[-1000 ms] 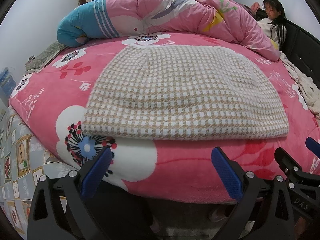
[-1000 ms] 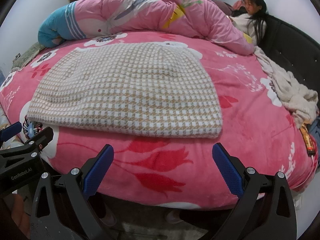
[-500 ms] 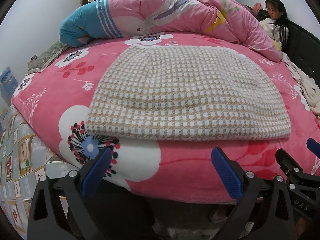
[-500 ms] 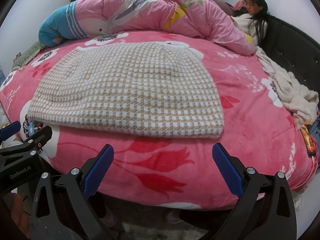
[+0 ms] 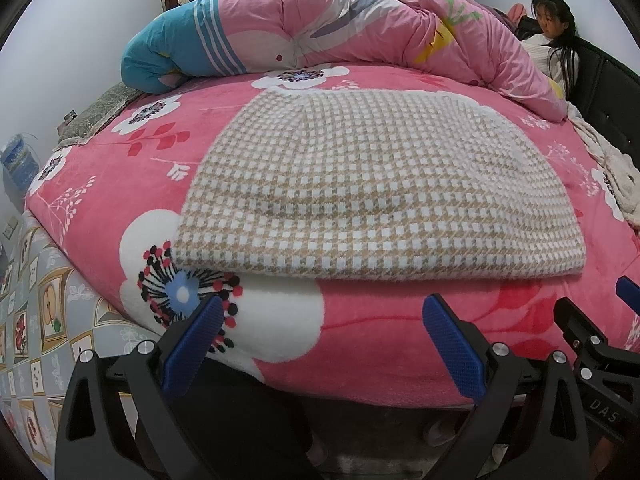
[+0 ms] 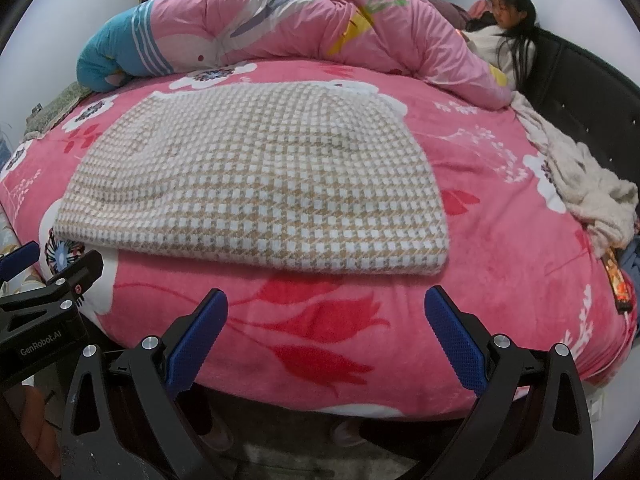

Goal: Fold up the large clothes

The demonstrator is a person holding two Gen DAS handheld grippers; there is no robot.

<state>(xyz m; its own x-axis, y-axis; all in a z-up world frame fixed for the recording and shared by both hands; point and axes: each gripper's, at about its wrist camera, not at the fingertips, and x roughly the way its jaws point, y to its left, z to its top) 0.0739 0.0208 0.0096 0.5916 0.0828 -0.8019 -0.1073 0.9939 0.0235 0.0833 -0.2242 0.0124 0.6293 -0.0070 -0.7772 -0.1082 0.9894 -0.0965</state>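
A beige-and-white checked garment (image 5: 368,188) (image 6: 256,184) lies folded flat on the pink flowered bed (image 5: 100,184) (image 6: 500,272), its thick folded edge toward me. My left gripper (image 5: 320,320) hangs open just off the bed's near edge, below the garment's left part, holding nothing. My right gripper (image 6: 326,316) is also open and empty, below the garment's right part. Each gripper shows at the side of the other's view.
A bunched pink and blue quilt (image 5: 320,32) lies across the far side. A person (image 6: 508,32) sits at the far right against a black headboard (image 6: 580,88). A cream fleece garment (image 6: 588,188) lies on the right edge. A grey patterned sheet (image 5: 36,320) hangs at left.
Both views have crept slightly forward and upward, so the garment sits a little lower and nearer. Both grippers stayed open and the garment has not moved.
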